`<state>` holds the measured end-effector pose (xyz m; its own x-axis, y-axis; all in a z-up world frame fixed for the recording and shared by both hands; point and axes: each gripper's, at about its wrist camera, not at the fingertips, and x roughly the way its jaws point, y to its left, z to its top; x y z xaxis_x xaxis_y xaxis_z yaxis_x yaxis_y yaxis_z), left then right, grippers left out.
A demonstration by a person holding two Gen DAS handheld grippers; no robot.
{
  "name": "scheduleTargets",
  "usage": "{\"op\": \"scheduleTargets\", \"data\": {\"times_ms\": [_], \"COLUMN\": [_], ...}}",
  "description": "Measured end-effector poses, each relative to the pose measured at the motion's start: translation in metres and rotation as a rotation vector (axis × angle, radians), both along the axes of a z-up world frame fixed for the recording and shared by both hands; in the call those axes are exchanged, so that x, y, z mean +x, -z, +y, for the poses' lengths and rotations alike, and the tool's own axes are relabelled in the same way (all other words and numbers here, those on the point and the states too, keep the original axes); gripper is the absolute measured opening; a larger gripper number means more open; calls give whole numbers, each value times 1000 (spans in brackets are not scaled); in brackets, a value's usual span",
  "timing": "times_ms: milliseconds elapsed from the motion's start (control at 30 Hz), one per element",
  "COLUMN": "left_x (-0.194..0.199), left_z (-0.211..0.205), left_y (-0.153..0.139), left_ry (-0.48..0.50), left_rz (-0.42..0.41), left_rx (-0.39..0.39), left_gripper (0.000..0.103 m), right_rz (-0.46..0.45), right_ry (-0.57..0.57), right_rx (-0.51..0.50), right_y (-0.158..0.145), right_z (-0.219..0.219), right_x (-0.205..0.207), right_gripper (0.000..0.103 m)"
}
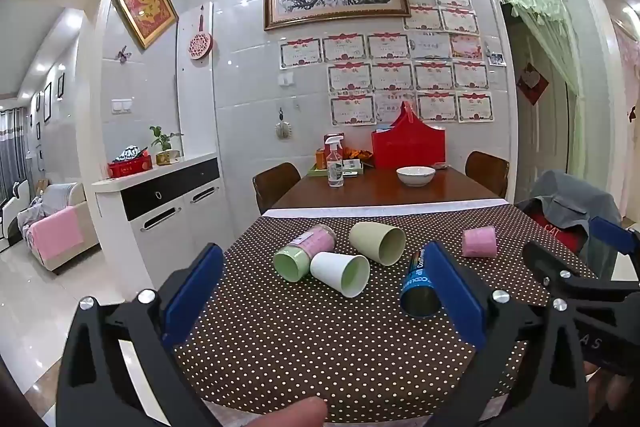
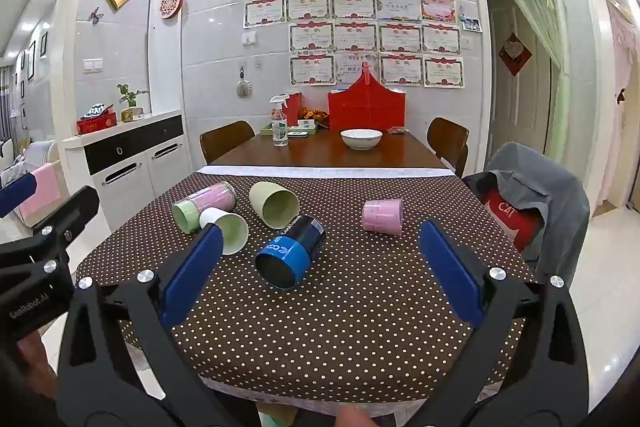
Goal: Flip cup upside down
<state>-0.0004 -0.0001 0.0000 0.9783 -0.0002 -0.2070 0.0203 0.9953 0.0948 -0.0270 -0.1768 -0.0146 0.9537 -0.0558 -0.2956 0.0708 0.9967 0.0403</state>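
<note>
Several cups lie on their sides on the dotted brown tablecloth (image 2: 340,307): a blue cup (image 2: 291,254) (image 1: 418,289) nearest me, a white cup (image 2: 230,229) (image 1: 342,273), a pink-and-green cup (image 2: 204,205) (image 1: 306,253), a pale green cup (image 2: 274,205) (image 1: 378,242) and a small pink cup (image 2: 383,216) (image 1: 479,242). My left gripper (image 1: 324,299) is open above the near part of the cloth, its right finger partly hiding the blue cup. My right gripper (image 2: 324,275) is open too, with the blue cup lying ahead between its fingers. Neither holds anything.
Beyond the cloth, the wooden table (image 2: 320,151) carries a white bowl (image 2: 361,139), a spray bottle (image 2: 279,125) and a red bag (image 2: 366,107). Chairs stand around it; one on the right has clothes draped over it (image 2: 528,211). A white sideboard (image 2: 128,155) is on the left.
</note>
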Motion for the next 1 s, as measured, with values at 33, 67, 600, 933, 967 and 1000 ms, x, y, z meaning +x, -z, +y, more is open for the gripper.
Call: {"op": "scheduleTargets", "data": {"times_ms": [33,67,600,933,967,1000], "left_x": [0,0,-2,-3,-3,-4], "left_z": [0,0,-7,-10,-10,-11], "left_y": [0,0,1,1,1,1], "left_ry": [0,0,1,5,5,6], "left_rz": [6,5,2,6,6,6], "left_rx": [0,-1,-2,-4,-4,-5], "left_gripper": [99,99,99,99,99,99], "right_rz": [8,6,-9,-9,-9,-8], "right_ry": [2,3,6,5,7,8], "right_rx": [0,-1,-3,-3,-4,-3], "right_y": [0,-1,-3,-4,-4,-4], "right_z": [0,0,-3,-3,-2,-2], "right_x": [0,-1,-5,-6,-5,-5], "right_gripper": [97,97,97,97,97,97]}}
